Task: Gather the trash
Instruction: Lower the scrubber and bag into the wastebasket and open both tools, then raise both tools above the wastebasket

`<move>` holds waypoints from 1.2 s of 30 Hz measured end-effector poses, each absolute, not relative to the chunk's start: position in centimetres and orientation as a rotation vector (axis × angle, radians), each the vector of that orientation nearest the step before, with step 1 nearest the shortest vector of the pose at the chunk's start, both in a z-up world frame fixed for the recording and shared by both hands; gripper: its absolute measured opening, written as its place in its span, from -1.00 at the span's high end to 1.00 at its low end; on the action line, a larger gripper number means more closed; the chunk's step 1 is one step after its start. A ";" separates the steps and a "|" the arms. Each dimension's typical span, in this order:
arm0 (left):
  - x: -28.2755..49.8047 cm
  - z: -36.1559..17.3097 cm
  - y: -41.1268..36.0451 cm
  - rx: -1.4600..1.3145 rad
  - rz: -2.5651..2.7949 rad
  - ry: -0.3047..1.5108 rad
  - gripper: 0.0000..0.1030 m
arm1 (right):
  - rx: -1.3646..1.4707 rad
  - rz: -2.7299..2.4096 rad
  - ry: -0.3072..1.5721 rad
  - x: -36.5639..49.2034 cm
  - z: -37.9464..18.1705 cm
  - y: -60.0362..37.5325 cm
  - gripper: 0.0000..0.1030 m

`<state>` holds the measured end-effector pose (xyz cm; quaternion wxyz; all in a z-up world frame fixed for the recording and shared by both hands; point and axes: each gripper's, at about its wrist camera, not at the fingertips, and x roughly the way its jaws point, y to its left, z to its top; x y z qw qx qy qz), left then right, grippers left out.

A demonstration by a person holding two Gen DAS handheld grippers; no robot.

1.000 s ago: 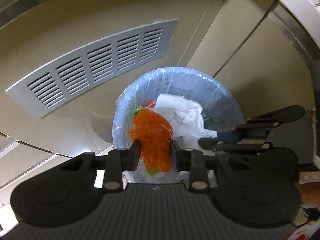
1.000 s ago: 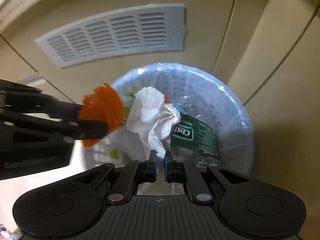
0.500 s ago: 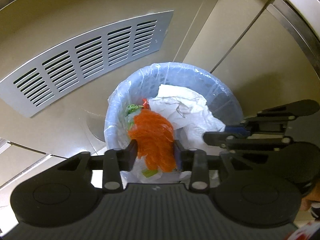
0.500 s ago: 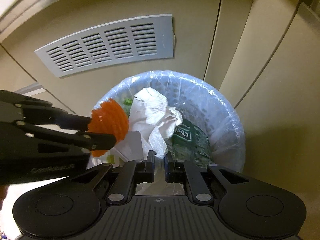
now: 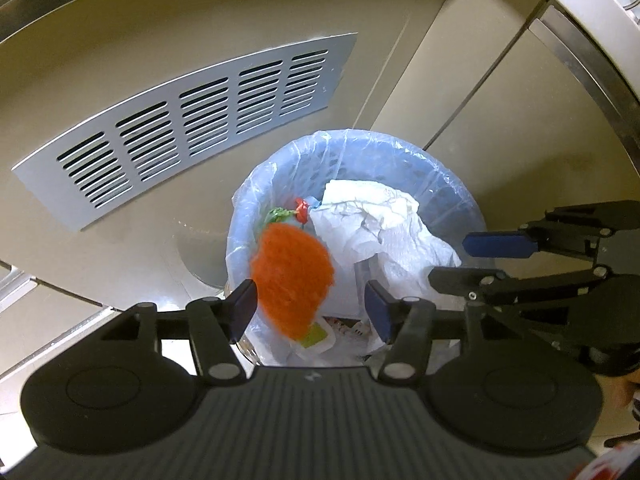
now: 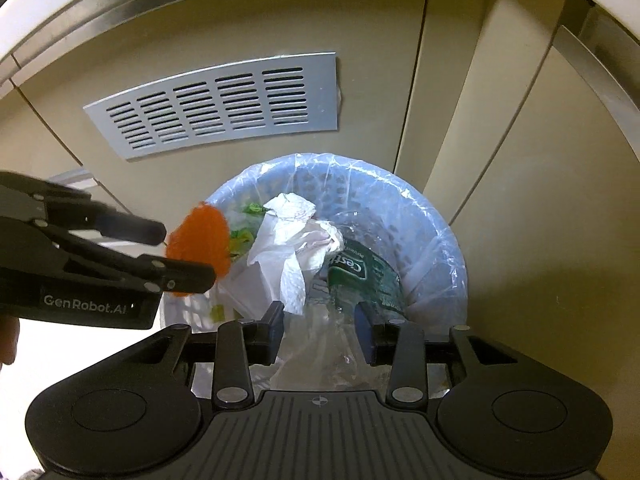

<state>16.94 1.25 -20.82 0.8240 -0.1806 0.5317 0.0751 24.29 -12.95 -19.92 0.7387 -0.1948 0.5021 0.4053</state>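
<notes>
Item: blue bin (image 5: 460,196), clear liner, lower centre of both views, set against beige cabinet fronts below a grey vent grille (image 5: 192,128).

Contents: crumpled white paper towel (image 5: 380,224), green-labelled plastic wrapper (image 6: 360,276), small green and red scraps.

Left tool (image 5: 310,308): jaws have just been opening; now released. The orange mesh scrap (image 5: 292,276) sits between them, blurred, touching neither pad clearly, directly above the bin's left side.

Right tool (image 6: 320,324): jaws have just been opening; parted, nothing between them, over the bin's near rim.

Step in hand: judged to be the drop of the orange scrap into the bin.

Next move, as a judgement: confirm the scrap lands inside the liner, then lift both tools clear to fetch further trash.
</notes>
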 end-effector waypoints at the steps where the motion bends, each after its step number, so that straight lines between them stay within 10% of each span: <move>1: 16.8 -20.8 1.2 -0.388 0.160 1.129 -0.08 | -0.422 0.887 1.102 24.3 -19.8 -13.0 0.24; 26: 12.8 -14.8 1.5 -0.378 0.201 1.038 -0.08 | -0.335 0.876 1.067 21.9 -14.4 -15.3 -0.13; 36: 12.0 -10.3 1.3 -0.328 0.181 0.976 -0.55 | -0.201 0.764 1.019 19.8 -9.7 -17.8 -0.20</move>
